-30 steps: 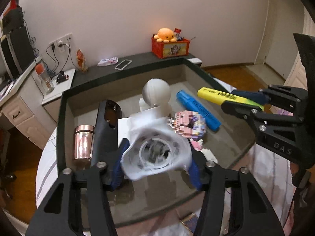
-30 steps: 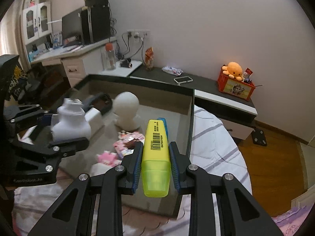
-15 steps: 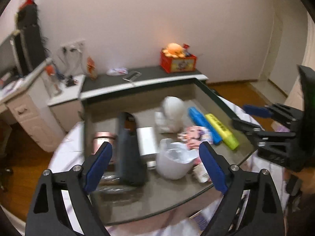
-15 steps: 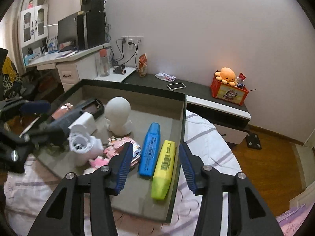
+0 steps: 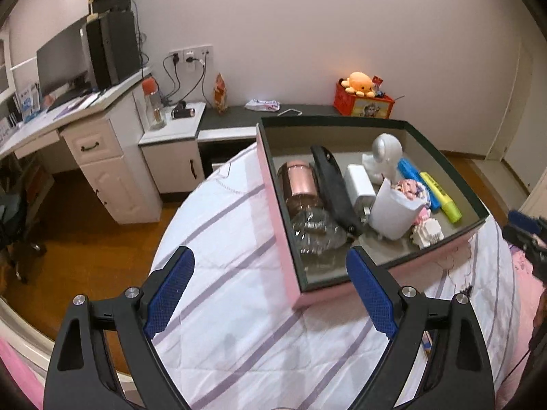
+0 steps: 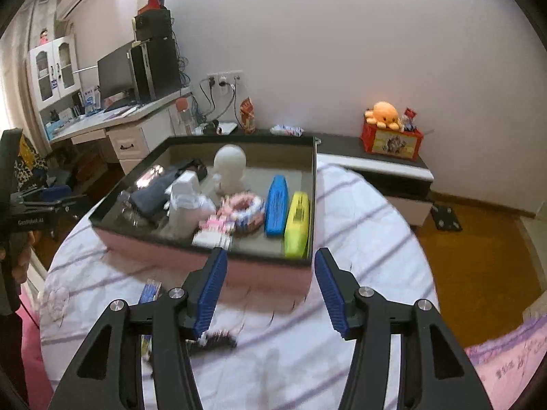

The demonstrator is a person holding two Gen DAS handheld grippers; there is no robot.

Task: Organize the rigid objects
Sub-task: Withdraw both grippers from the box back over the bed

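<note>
Hovering near the pink box (image 6: 239, 273), both grippers (image 5: 270, 290) (image 6: 268, 288) are standing spread and empty; right jaws just been opening, highlighter (image 6: 297, 225) lying boxed.

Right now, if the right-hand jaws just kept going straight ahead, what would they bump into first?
Probably the near pink wall of the box. The right gripper stands open and empty, aimed at it, with the yellow highlighter just behind that wall. Depth is hard to judge here; angled down, it might meet the striped cloth first.
</note>
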